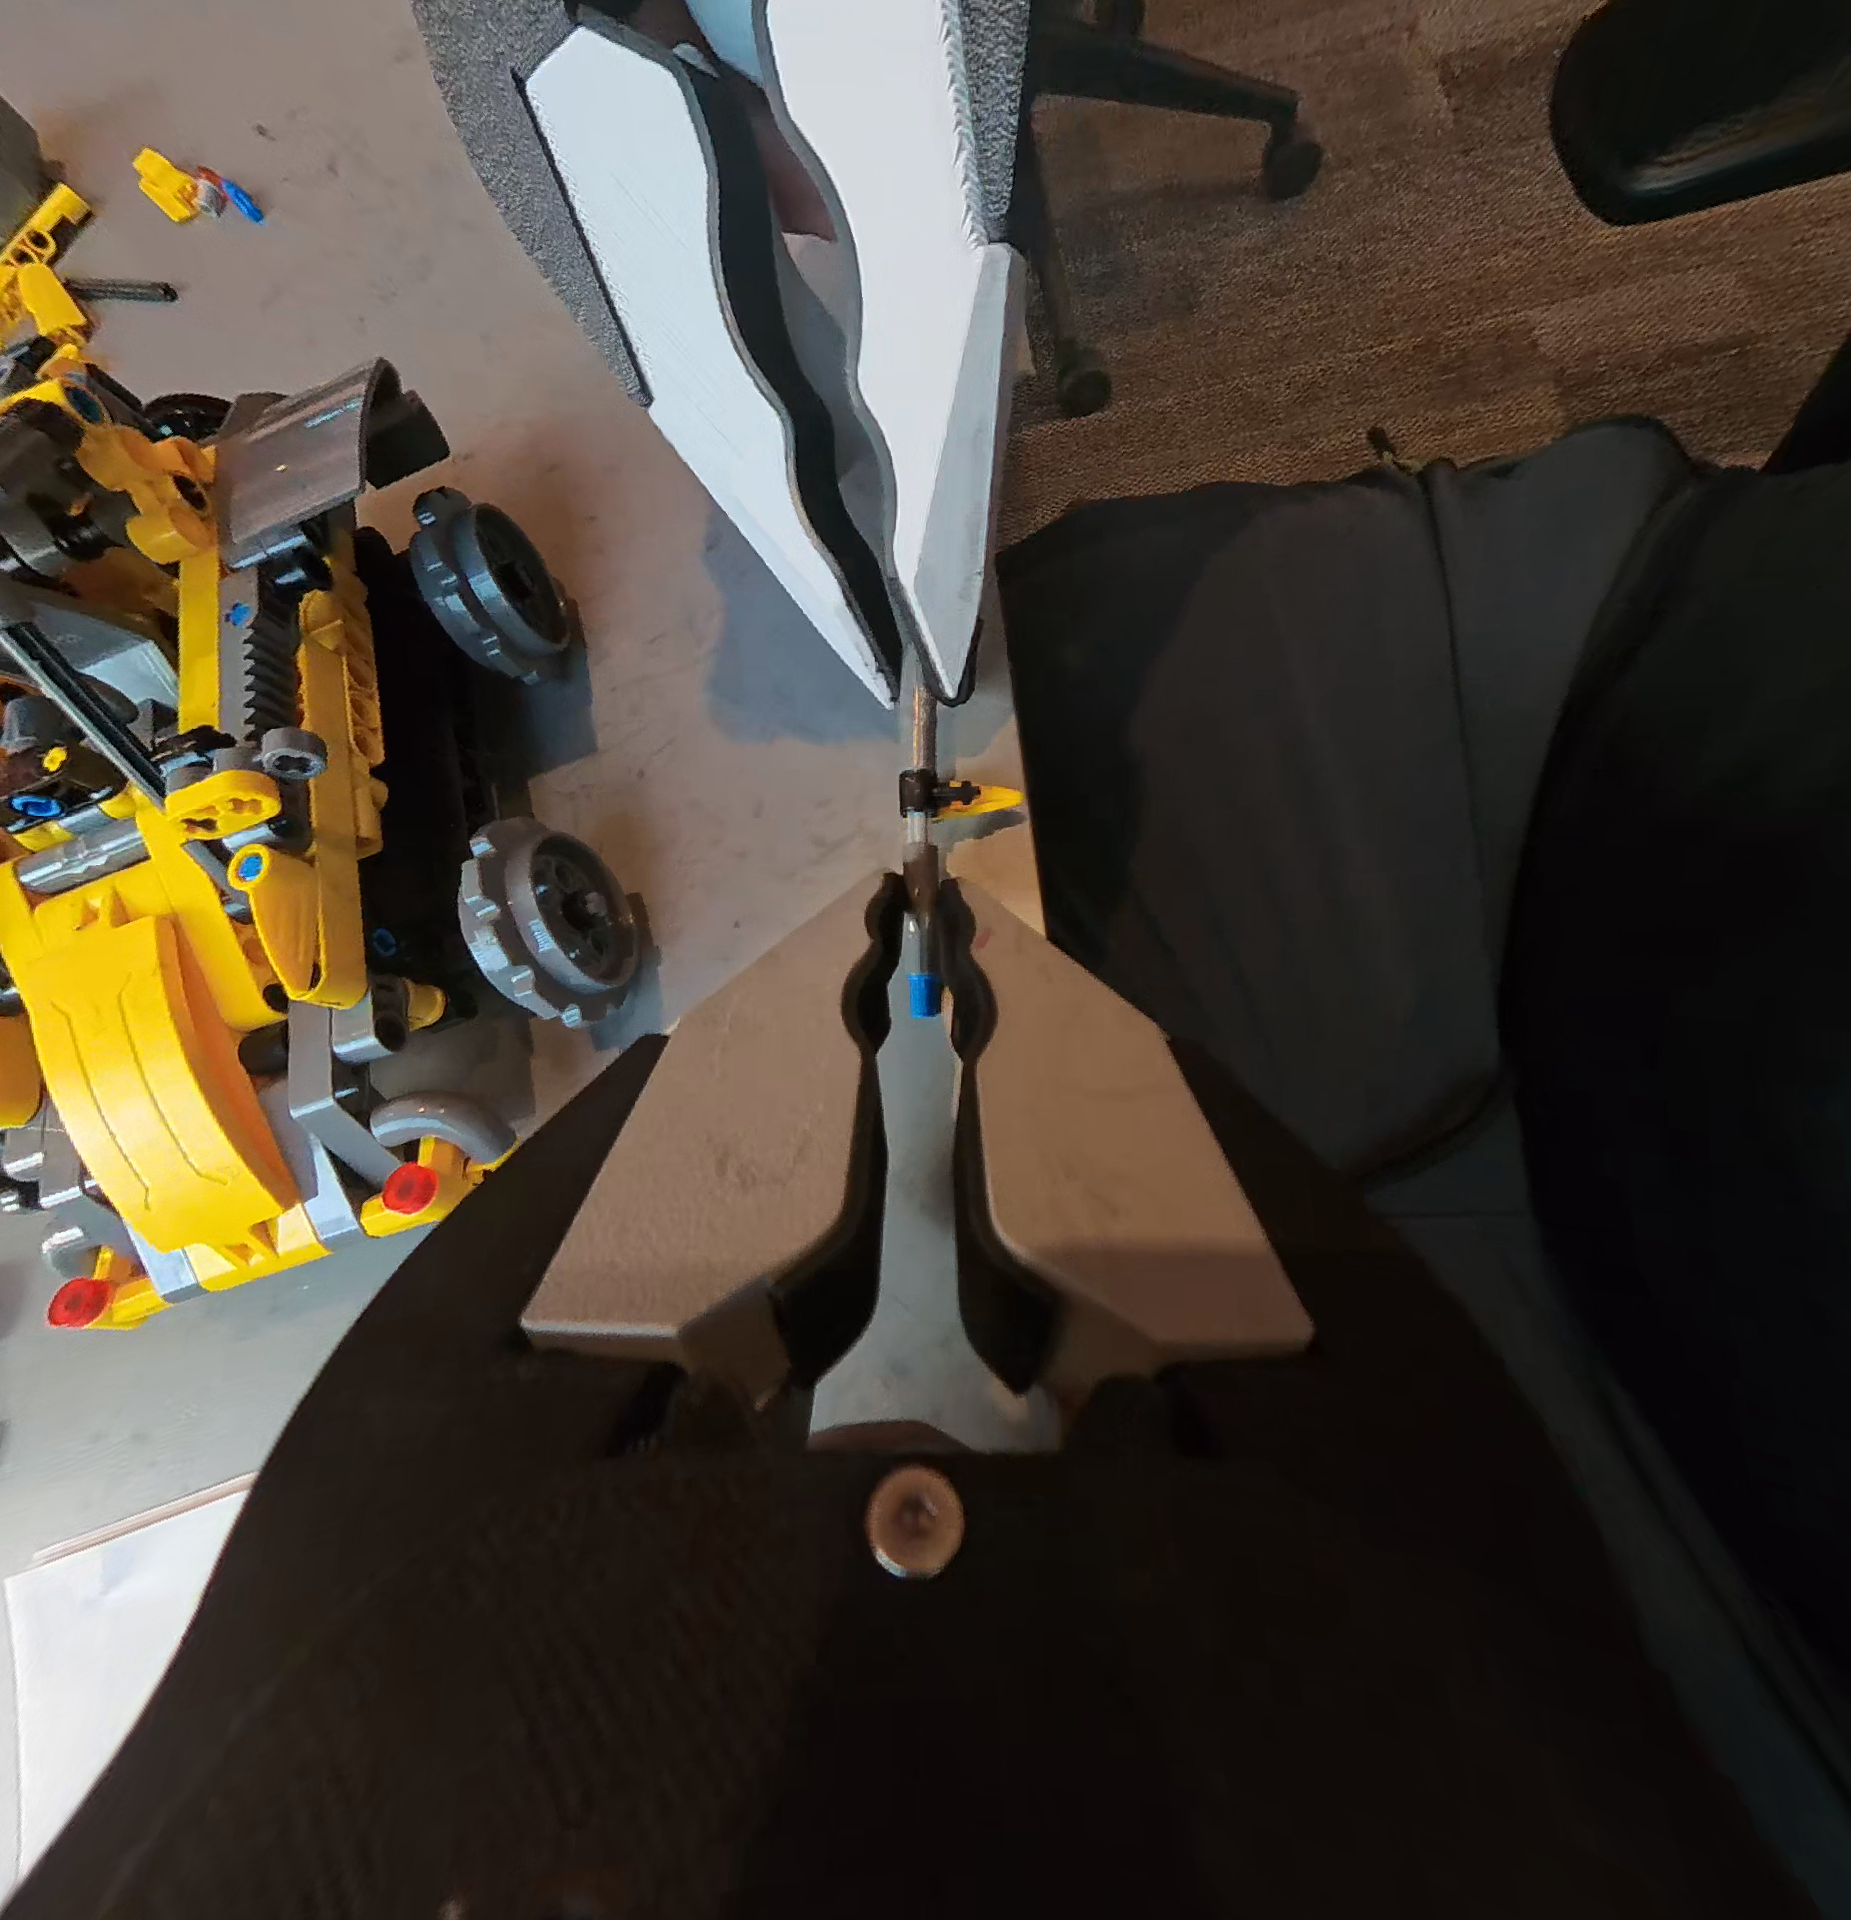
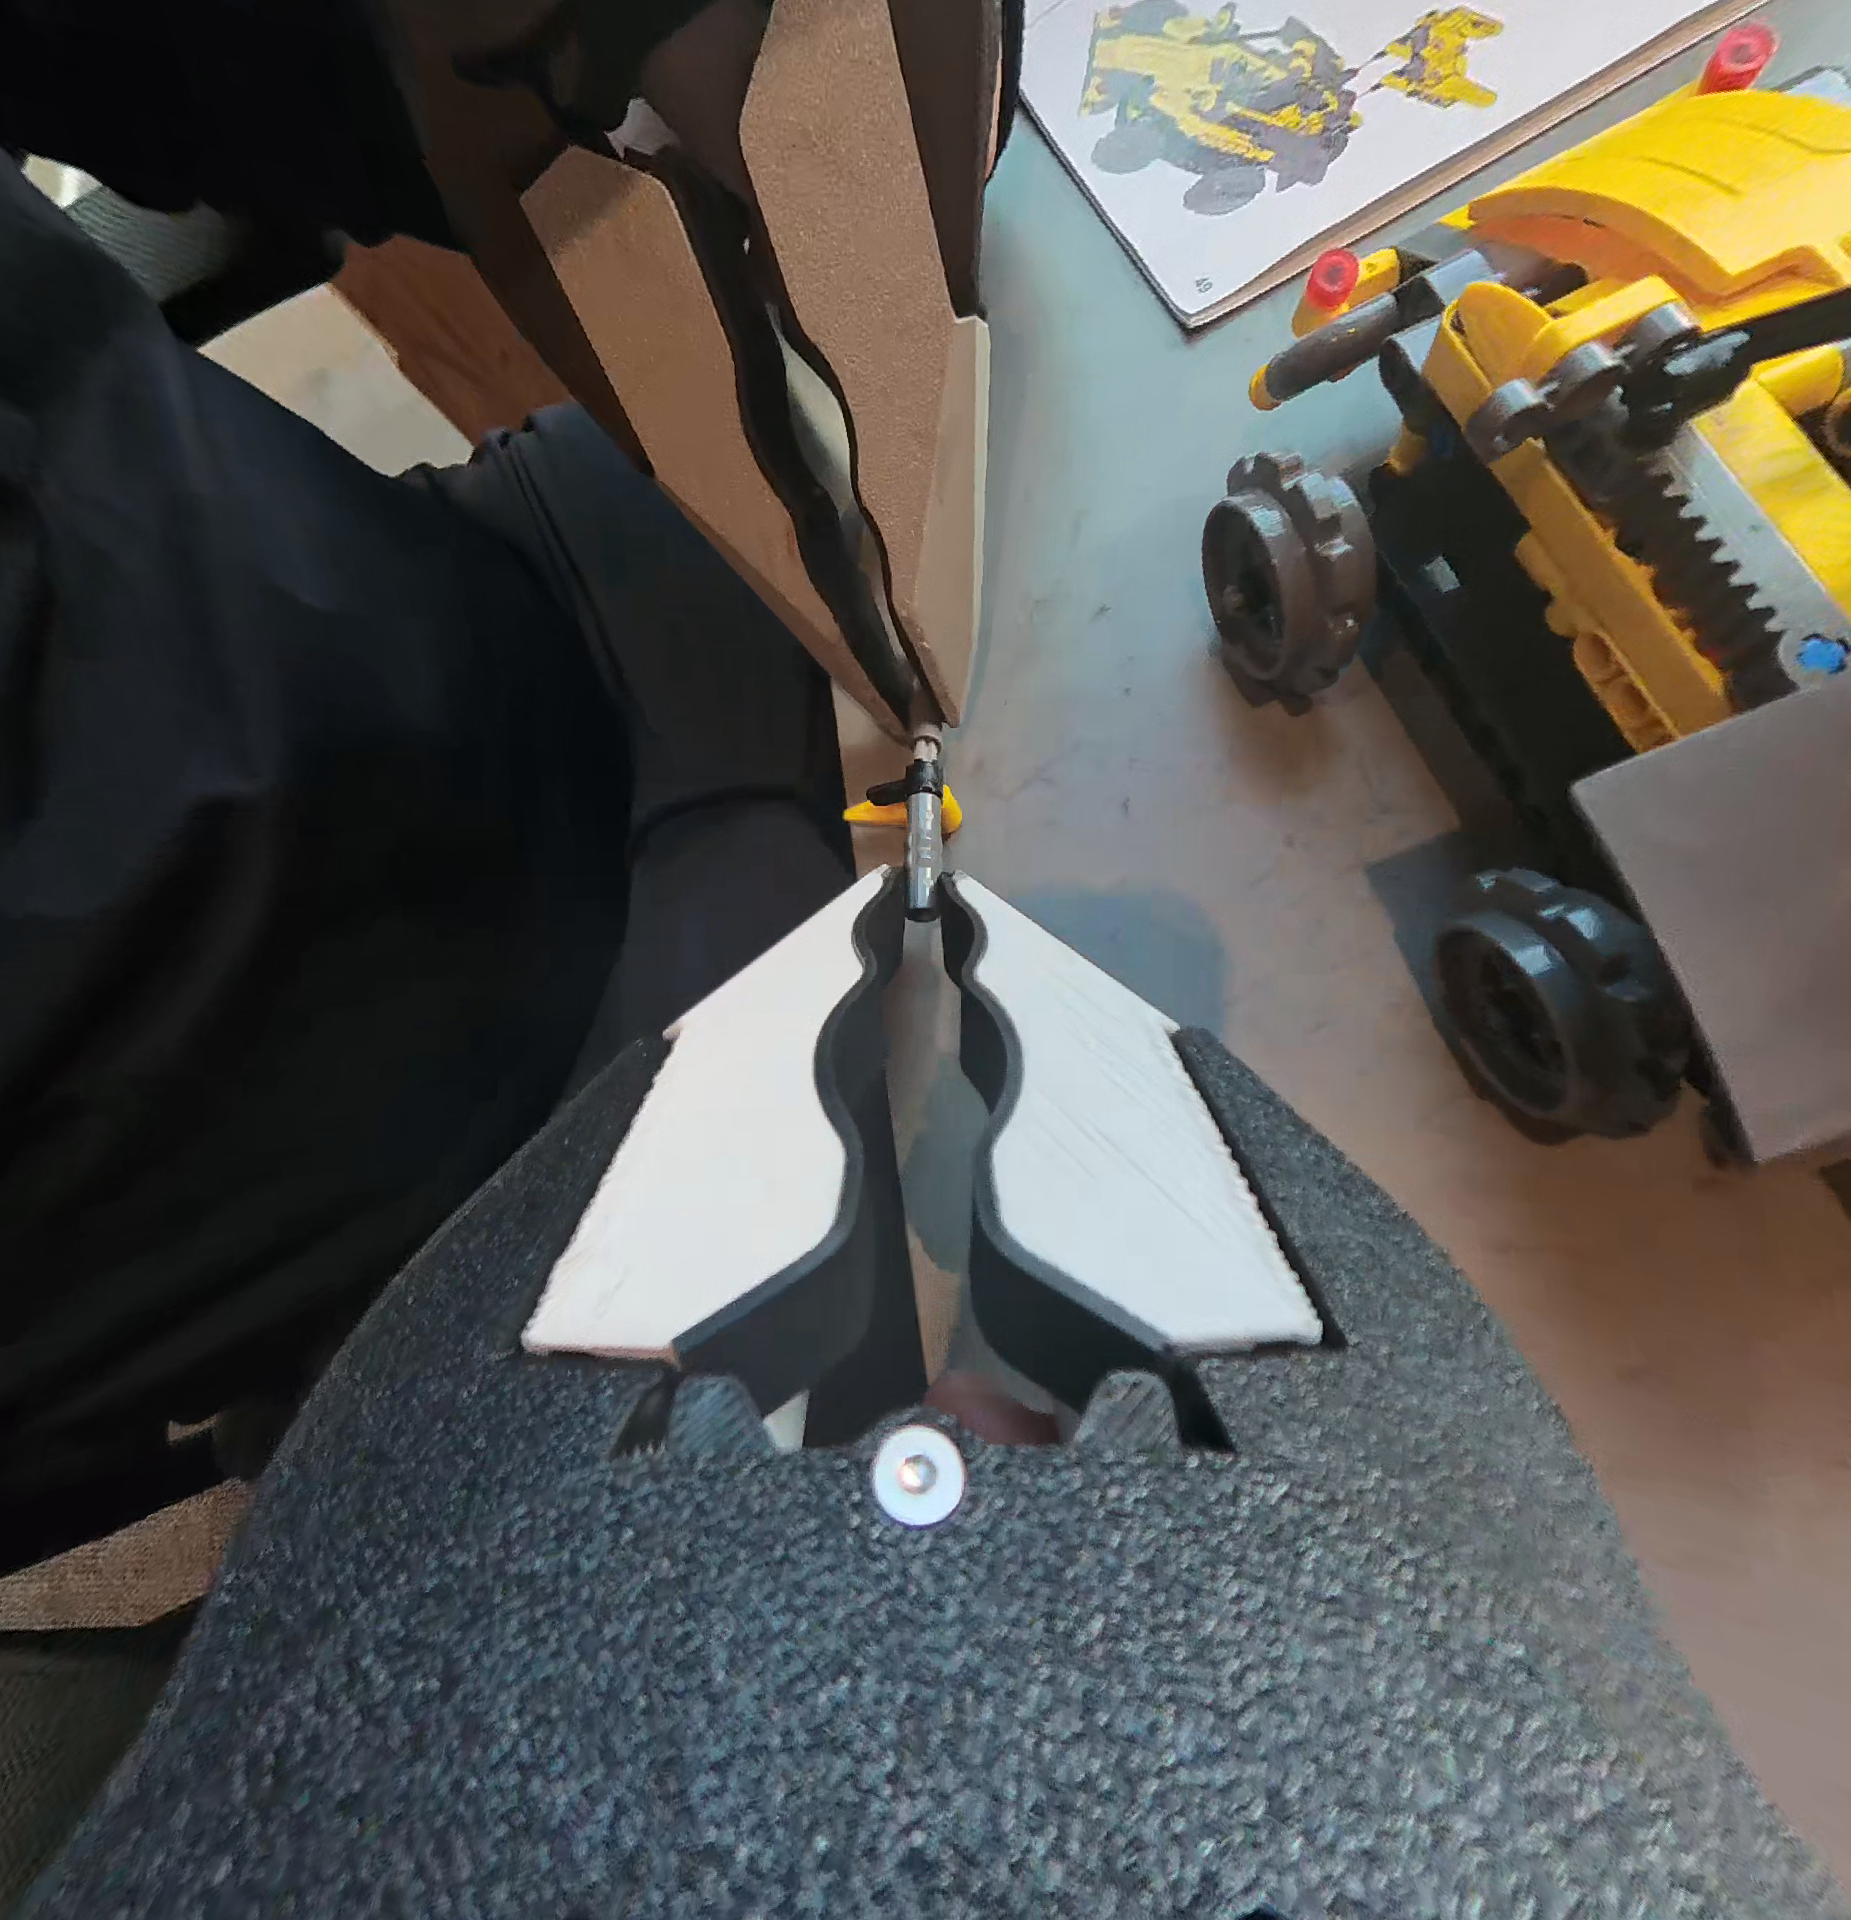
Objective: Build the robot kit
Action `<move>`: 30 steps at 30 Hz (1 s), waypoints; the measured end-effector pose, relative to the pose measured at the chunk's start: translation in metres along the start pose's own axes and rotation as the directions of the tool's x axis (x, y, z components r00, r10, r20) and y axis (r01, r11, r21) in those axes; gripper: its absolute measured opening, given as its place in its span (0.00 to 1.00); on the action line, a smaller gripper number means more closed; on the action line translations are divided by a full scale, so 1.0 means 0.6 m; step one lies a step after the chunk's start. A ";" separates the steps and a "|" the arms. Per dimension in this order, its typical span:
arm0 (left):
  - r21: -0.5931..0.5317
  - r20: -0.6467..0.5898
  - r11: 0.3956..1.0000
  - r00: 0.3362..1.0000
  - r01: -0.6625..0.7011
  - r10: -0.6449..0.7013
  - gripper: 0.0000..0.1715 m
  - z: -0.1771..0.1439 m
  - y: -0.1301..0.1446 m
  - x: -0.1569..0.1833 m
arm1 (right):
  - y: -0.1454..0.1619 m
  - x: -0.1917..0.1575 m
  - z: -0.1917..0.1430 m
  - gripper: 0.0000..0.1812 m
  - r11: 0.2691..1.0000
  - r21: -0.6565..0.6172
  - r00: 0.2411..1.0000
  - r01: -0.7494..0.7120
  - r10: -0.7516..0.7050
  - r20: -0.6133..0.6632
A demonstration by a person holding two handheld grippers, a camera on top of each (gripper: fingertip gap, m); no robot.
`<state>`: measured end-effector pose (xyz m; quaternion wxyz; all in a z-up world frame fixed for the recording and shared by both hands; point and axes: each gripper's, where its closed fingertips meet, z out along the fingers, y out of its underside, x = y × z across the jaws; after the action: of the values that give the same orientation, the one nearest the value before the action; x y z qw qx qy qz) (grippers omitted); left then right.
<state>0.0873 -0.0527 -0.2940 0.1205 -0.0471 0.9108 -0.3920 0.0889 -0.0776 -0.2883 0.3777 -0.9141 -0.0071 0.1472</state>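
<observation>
My left gripper (image 1: 921,883), with tan fingers (image 1: 755,1122) set in a black carbon-weave body, is clenched on one end of a thin grey axle rod (image 1: 922,831). My right gripper (image 2: 916,883), with white fingers (image 2: 1097,1132) in a rough dark grey body, is clenched on the opposite end of that same rod (image 2: 923,842), so the two sets of fingertips face each other nearly tip to tip with only a short stretch of rod bare between them. On that bare stretch sits a small black connector with a yellow pointed piece (image 1: 962,796) sticking out sideways. A small blue cylindrical pin (image 1: 921,994) shows in the narrow slot between my left fingers, behind their tips; whether it belongs to the rod I cannot tell.

The rod is held in the air just above the pale grey table (image 1: 630,343), right at the table's near edge, with dark clothing (image 1: 1316,831) of a person just beyond it.

Well to the side on the table stands a large yellow and grey toy construction vehicle of plastic bricks (image 1: 173,935), with grey toothed wheels (image 1: 552,930), black tracks and red round studs (image 1: 410,1188). An open instruction booklet (image 2: 1264,125) lies beside it. A few loose small yellow, red and blue pieces (image 1: 194,187) lie farther off on the table. A black office chair base (image 1: 1160,114) stands on the brown carpet.
</observation>
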 end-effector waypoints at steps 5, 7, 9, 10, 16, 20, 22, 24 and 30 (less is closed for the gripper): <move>-0.004 -0.001 1.000 1.000 0.006 -0.006 0.01 -0.001 0.001 -0.002 | -0.007 -0.001 0.001 0.02 1.000 0.018 0.999 0.012 -0.012 0.040; -0.005 -0.002 1.000 1.000 0.005 -0.005 0.01 -0.001 0.001 -0.001 | -0.013 -0.002 0.002 0.02 1.000 0.025 0.999 0.015 -0.016 0.044; -0.006 0.001 1.000 1.000 0.005 -0.005 0.01 -0.002 0.002 -0.002 | -0.015 0.000 0.002 0.02 1.000 0.003 0.999 0.027 -0.027 0.037; -0.006 -0.002 1.000 1.000 0.010 -0.011 0.01 -0.001 0.002 -0.002 | -0.015 0.001 0.002 0.02 0.999 -0.006 0.999 0.033 -0.033 0.033; -0.005 -0.009 0.999 0.999 0.034 -0.034 0.01 -0.001 0.001 -0.003 | -0.012 0.001 0.004 0.02 1.000 0.015 1.000 0.016 -0.016 0.021; -0.002 -0.001 0.999 0.999 0.034 -0.034 0.01 0.001 0.000 -0.003 | -0.009 0.002 0.004 0.02 0.998 0.066 1.000 -0.014 0.014 0.007; 0.000 -0.016 0.999 0.999 0.041 -0.041 0.01 0.000 -0.001 0.000 | -0.007 -0.001 0.006 0.02 0.996 0.092 1.000 -0.019 0.019 0.000; -0.002 -0.023 0.998 0.998 0.065 -0.065 0.01 -0.001 0.000 0.001 | -0.008 -0.002 0.008 0.02 0.993 0.117 0.999 0.005 0.000 -0.043; -0.010 -0.008 0.993 0.993 0.115 -0.115 0.01 -0.004 0.004 -0.001 | -0.011 -0.001 0.013 0.02 0.984 0.122 0.970 0.131 -0.102 -0.220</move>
<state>0.0873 -0.0494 -0.2940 0.0936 -0.0981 0.9089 -0.3944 0.0867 -0.0679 -0.2887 0.4453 -0.8949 -0.0102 0.0260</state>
